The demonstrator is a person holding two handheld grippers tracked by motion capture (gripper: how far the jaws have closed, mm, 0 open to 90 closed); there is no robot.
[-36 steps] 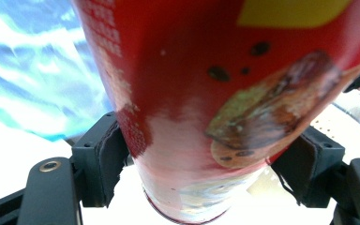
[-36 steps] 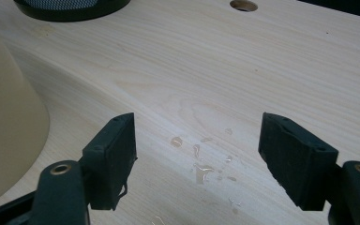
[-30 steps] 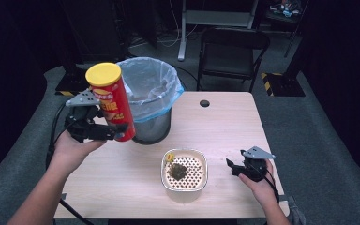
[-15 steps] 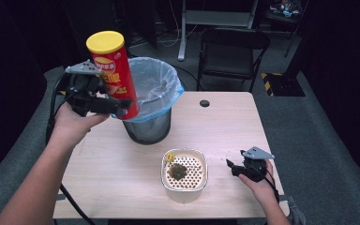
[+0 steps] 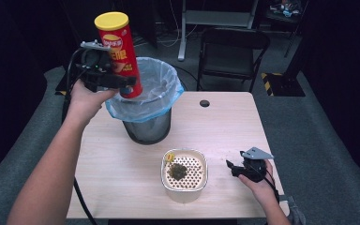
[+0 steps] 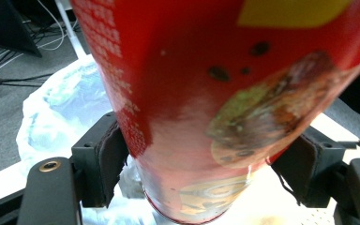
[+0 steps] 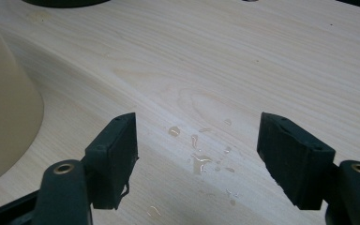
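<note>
High view. The left tongs (image 5: 115, 80), clenched around the lower body of a red chip can (image 5: 118, 54) with a yellow lid, hold it upright with a slight tilt in the air above the near-left rim of a bin (image 5: 147, 123) lined with a pale blue bag (image 5: 161, 91); the can's base sits at about rim level, over the bag's folded edge. In the left gripper view both pads press the can (image 6: 206, 108) from either side, the bag (image 6: 61, 117) spread below.

The bin stands at the far left of the pale wooden desk (image 5: 225, 126). Open desk lies to its right and near side, up to a cream perforated bowl (image 5: 184, 175) near the front edge, which holds a dark clump and a small yellow scrap. A dark round hole (image 5: 204, 103) marks the far middle of the desk.

The right tongs (image 5: 234, 168), released with jaws wide apart, rest low at the near right, just right of the bowl. In the right gripper view water droplets (image 7: 201, 157) lie on the desk between the jaws, the bowl's wall (image 7: 4, 108) at left.

Beyond the desk: a black folding chair (image 5: 229, 56), grey carpet (image 5: 304, 122), dark surroundings.
</note>
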